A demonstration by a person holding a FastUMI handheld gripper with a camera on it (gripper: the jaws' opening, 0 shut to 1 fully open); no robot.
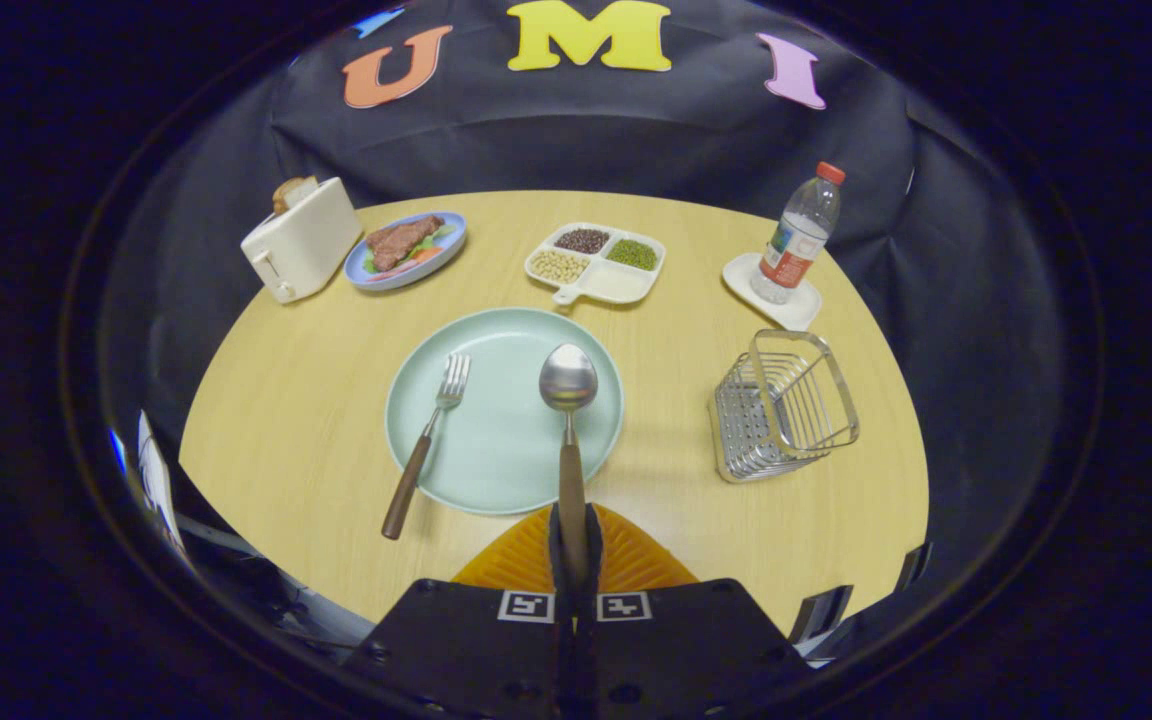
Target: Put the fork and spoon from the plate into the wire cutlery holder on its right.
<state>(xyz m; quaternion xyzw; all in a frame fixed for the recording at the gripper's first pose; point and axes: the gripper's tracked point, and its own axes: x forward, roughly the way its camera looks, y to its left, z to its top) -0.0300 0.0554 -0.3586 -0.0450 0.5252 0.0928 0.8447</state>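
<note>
My gripper (573, 545) is shut on the brown handle of the spoon (568, 400), whose steel bowl points away from me over the right half of the pale green plate (506, 470). The spoon appears lifted above the plate. A fork (428, 440) with a brown handle lies on the plate's left side, its handle reaching over the near rim onto the table. The wire cutlery holder (781, 405) stands empty to the right of the plate, tilted in this view.
Beyond the plate sits a white divided tray of beans (596, 262). A blue plate of food (406, 250) and a white toaster (301, 240) are at the far left. A water bottle (801, 235) on a white coaster stands behind the holder.
</note>
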